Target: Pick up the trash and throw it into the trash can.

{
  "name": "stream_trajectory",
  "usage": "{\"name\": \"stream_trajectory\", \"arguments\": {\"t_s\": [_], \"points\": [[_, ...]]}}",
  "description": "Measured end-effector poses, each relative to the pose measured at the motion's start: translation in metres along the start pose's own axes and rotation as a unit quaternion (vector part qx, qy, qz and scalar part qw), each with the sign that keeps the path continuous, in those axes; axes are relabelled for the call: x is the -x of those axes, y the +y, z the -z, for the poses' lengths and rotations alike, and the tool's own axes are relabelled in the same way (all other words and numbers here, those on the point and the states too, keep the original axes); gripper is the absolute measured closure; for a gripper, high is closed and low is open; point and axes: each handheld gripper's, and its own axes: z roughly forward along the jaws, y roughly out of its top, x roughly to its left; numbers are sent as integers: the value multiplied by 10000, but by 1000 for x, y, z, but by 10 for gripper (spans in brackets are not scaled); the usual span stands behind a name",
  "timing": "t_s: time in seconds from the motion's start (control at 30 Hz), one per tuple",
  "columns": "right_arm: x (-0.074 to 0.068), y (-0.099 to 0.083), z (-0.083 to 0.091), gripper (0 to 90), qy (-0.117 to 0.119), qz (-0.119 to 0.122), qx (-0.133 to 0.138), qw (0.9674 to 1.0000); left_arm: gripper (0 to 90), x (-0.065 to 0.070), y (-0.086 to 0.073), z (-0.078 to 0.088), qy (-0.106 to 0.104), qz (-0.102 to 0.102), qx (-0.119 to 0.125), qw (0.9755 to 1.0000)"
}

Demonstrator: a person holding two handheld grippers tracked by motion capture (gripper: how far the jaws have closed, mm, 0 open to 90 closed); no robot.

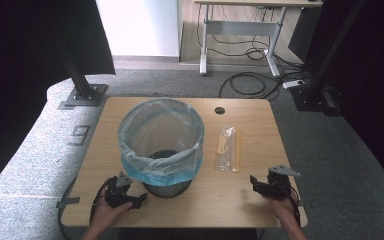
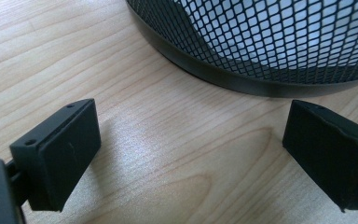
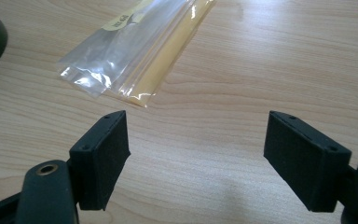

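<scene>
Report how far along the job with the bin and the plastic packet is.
Done: the mesh bin already wears its blue liner bag. In hand: nothing; the left gripper sits open beside the bin's base, and the right gripper is open with bare table between its fingers, short of the plastic packet. Left: the packet lies on the table, apparently yet to be picked up and binned.

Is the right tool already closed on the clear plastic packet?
No, the right tool stands open over bare table, and the clear plastic packet lies untouched ahead of it.
</scene>
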Motion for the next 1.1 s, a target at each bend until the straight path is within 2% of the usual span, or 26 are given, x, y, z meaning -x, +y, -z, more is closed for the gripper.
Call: {"name": "stream_trajectory", "arguments": {"t_s": [0.5, 0.73, 1.1], "points": [[1, 3, -5, 219, -163, -26, 12, 9999, 40, 0, 0, 0, -32, -19, 2, 10000], [-2, 9, -12, 222, -122, -56, 65, 9999, 40, 1, 1, 0, -42, -32, -1, 10000], [-8, 14, -20, 224, -129, 77, 111, 9998, 40, 1, 1, -1, -41, -45, -3, 10000]]}}
